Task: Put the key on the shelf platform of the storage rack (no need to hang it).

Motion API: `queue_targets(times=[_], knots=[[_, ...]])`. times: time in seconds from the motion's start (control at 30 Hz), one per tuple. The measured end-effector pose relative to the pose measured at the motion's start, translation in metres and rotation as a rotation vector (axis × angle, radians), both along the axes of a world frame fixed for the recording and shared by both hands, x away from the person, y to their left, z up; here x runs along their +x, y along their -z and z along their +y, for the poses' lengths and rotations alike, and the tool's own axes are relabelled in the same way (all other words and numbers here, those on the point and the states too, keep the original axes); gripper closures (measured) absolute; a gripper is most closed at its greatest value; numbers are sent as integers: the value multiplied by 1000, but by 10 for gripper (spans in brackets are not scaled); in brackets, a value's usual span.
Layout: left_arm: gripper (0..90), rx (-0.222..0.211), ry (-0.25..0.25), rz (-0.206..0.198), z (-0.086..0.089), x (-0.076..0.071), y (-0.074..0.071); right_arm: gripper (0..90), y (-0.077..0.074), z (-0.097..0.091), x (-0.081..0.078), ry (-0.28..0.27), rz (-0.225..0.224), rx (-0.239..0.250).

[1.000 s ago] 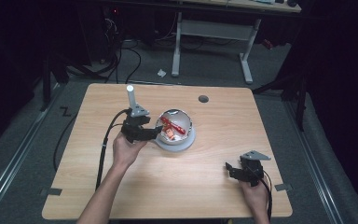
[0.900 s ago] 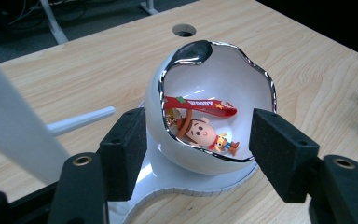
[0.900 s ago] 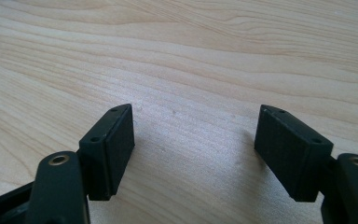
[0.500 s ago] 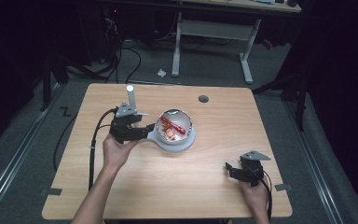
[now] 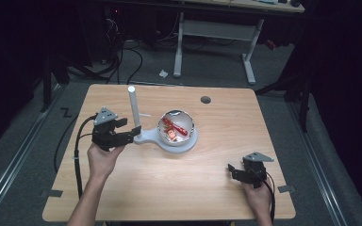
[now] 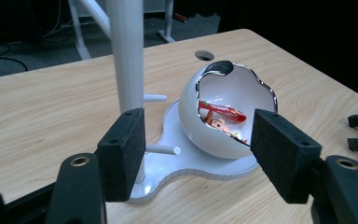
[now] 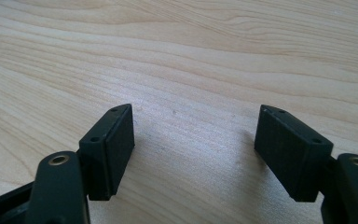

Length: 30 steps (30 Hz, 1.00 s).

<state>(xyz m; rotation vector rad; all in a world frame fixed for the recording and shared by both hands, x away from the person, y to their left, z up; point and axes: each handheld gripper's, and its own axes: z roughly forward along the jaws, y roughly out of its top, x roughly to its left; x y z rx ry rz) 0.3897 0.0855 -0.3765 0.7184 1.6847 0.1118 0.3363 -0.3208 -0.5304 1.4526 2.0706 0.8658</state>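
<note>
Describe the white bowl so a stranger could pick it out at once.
Start at the wooden table and find the flat white stand near its middle. Beside the stand's tall white post sits the bowl: a round, cracked-egg-shaped shell with a jagged silver rim, holding red items.

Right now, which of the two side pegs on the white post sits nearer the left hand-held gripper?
The lower peg, close to the stand's base. It lies just past the left hand-held gripper, beside its left pad. The upper peg juts out higher on the post.

Glossy ceramic bowl (image 6: 223,119); matt wood table (image 5: 226,188).
</note>
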Motion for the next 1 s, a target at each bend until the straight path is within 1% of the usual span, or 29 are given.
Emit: queue_targets(times=[0.13, 0.23, 0.33, 0.37, 0.4, 0.5, 0.53, 0.57, 0.7, 0.73, 0.8, 0.9, 1.0], knots=[[357, -6, -15, 0, 8, -5, 1, 288, 0, 0, 0, 0, 0, 0], [353, -1, -30, 3, 16, -6, 2, 288, 0, 0, 0, 1, -1, 0], [350, -8, -42, 7, 24, -7, 3, 288, 0, 0, 0, 1, -1, -1], [348, -8, -42, 7, 24, -7, 3, 288, 0, 0, 0, 1, -1, -1], [347, -11, -53, 1, 29, -9, 2, 288, 0, 0, 0, 1, -1, 0], [346, -14, -65, -7, 36, -12, 2, 288, 0, 0, 0, 0, -1, -1], [345, -21, -74, -4, 39, -13, 2, 289, 0, 0, 0, 0, -1, -1], [345, -19, -75, -4, 41, -13, 3, 288, 0, 0, 0, 0, -1, -1], [343, -24, -93, 8, 49, -15, 5, 288, 0, 0, 0, 1, -1, 0], [343, -18, -94, 1, 50, -16, 6, 289, 0, 0, 0, 0, -1, -1], [342, -28, -103, 4, 52, -18, 7, 288, 0, 0, 0, 0, -1, -1], [341, -28, -110, 2, 57, -20, 9, 288, 0, 0, 0, 0, -1, -1], [341, -35, -124, 10, 61, -21, 11, 288, 0, 0, 0, 0, -1, -1]])
